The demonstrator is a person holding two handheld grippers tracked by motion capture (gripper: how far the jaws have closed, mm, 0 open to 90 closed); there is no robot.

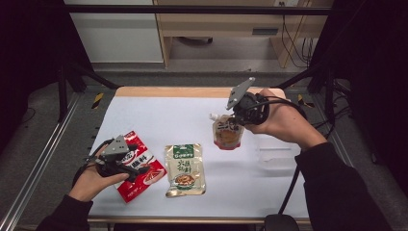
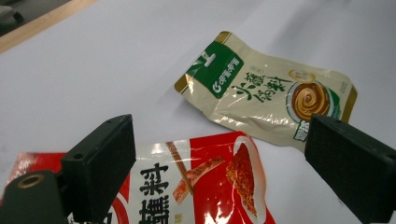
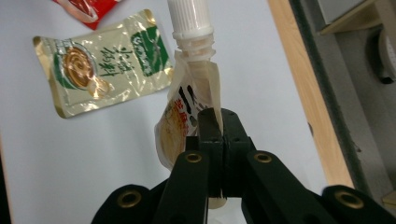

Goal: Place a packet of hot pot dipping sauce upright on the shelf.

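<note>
Red sachet [image 2: 201, 186] partly covered by left claw [image 1: 126, 166] in high view, cut off at bottom edge in left gripper view; print too small to read. Left claw [image 2: 224, 158] spread wide, jaws clear of the sachet lying under them on the table [image 1: 159, 115], near its front left. Right claw [image 3: 218, 123] clenched on edge of spouted pouch [image 3: 187, 112], lifted off table, white cap [image 3: 187, 14] on; contents not discernible. Green-and-cream sachet [image 1: 184, 168] flat between the two.
</note>
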